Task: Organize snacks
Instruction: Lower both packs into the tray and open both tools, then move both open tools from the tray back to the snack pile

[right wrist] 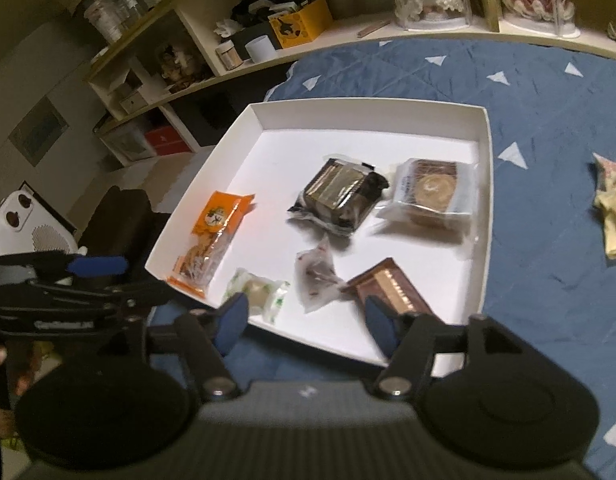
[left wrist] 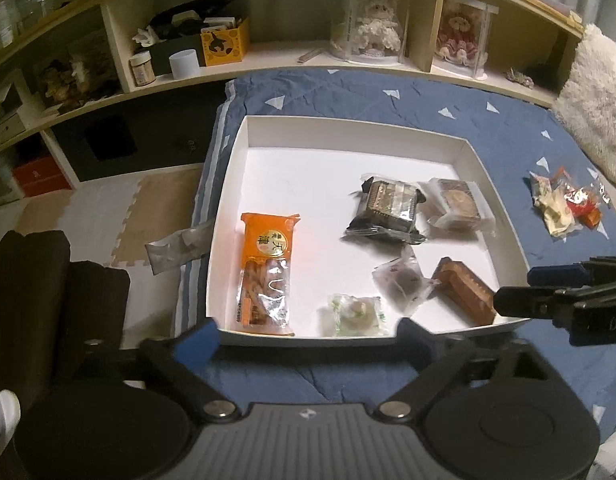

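Note:
A white tray [left wrist: 244, 148] [right wrist: 483, 208] lies on the blue quilt and holds several wrapped snacks: an orange packet [left wrist: 264, 272] [right wrist: 212, 240], a dark wrapped cake [left wrist: 387, 208] [right wrist: 339, 196], a clear-wrapped round pastry [left wrist: 459, 208] [right wrist: 431, 196], a brown bar [left wrist: 463, 292] [right wrist: 387, 288], a small clear packet [left wrist: 399, 280] [right wrist: 315, 280] and a pale green-printed sweet [left wrist: 355, 314] [right wrist: 260, 294]. My left gripper [left wrist: 308, 340] hovers open and empty at the tray's near edge. My right gripper [right wrist: 304, 322] hovers open and empty over the near right corner.
A small pile of loose wrapped snacks [left wrist: 563, 204] [right wrist: 615, 216] lies on the quilt right of the tray. Shelves with dolls in clear cases [left wrist: 367, 20] stand behind. A fluffy white cushion [left wrist: 595, 104] is at far right. The floor drops away left of the bed.

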Motion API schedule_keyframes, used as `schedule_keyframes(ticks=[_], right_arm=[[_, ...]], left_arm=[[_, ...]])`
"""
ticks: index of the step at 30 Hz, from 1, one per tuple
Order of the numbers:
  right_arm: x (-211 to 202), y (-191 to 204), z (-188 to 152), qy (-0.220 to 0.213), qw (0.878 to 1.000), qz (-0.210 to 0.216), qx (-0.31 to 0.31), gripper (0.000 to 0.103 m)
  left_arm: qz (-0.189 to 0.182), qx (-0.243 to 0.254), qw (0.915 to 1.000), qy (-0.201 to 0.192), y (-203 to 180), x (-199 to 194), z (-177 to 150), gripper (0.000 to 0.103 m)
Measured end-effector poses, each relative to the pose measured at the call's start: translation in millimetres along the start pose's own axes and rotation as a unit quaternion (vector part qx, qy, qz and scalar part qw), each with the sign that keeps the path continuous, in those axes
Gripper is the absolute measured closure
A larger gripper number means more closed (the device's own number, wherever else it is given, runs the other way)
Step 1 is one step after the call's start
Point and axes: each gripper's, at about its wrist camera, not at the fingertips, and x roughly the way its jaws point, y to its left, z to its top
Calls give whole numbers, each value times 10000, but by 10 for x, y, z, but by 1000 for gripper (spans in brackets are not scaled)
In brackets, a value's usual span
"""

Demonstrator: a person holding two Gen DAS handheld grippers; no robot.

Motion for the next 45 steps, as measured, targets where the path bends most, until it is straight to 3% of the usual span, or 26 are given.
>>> schedule_keyframes(ticks=[10,20,34,45], right_arm=[[-280,-193,-79,-265,9988,-362,-194,1],[-630,-612,-93,-454,9960,-742,-190,1],[-1080,-1506,-140,-730,9888,-1284,191,1],[-1418,-2334,-200,-1218,9747,-1728,728,1]], left_arm=[[-47,70,9998,-168,-274,-234,51,0],[-346,65,9988,-350,-758,-243,204,0],[-742,125,9967,-292,-1567,95,409,0],[-1037,142,9940,-330,-2319,437,608,0]])
